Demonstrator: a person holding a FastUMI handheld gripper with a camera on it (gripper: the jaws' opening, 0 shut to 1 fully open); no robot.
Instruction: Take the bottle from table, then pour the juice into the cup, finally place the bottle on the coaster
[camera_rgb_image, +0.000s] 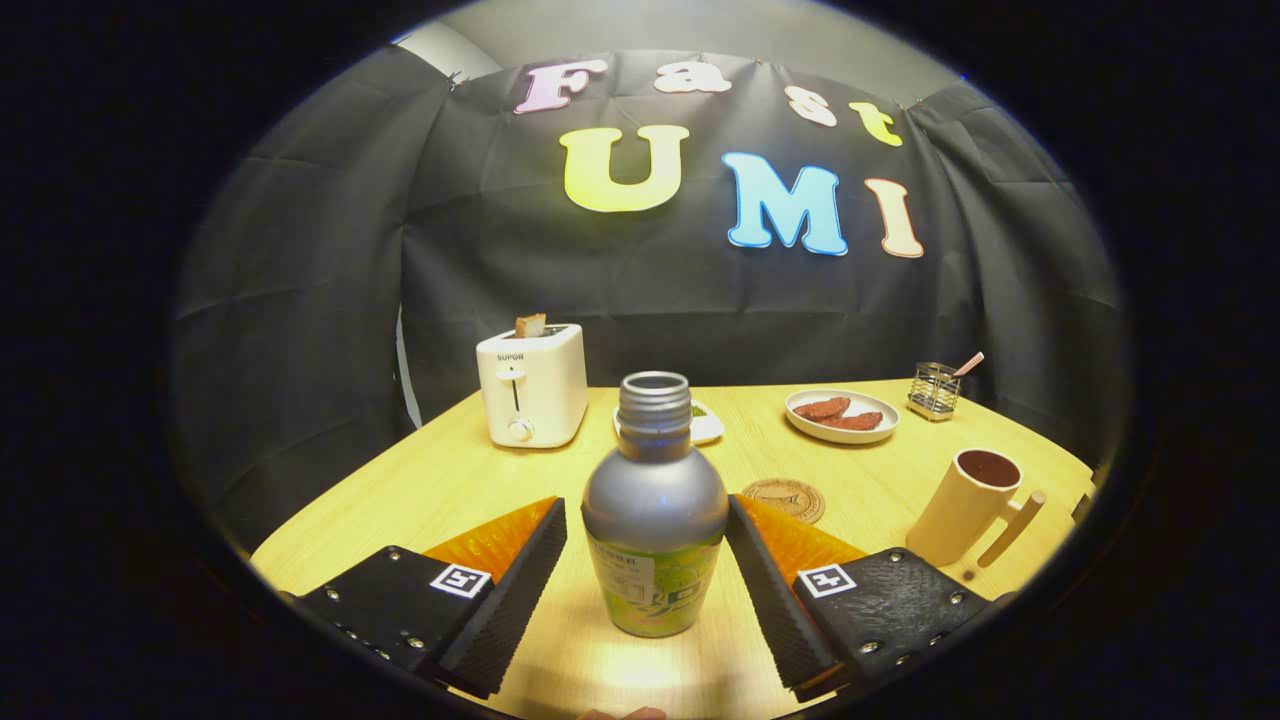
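While ribbed fingers (742, 560) flank it untouched, the metal bottle (655, 510) stands uncapped.

i see the bottle (655, 505) standing on the table (420, 490), between my gripper's (645, 545) open fingers. behind it on the left is the toaster (531, 385). the coaster (785, 498) and cup (966, 505) sit to its right.

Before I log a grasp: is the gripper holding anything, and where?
Nothing is held. The bottle stands on the table between the open gripper fingers, a gap at each side.
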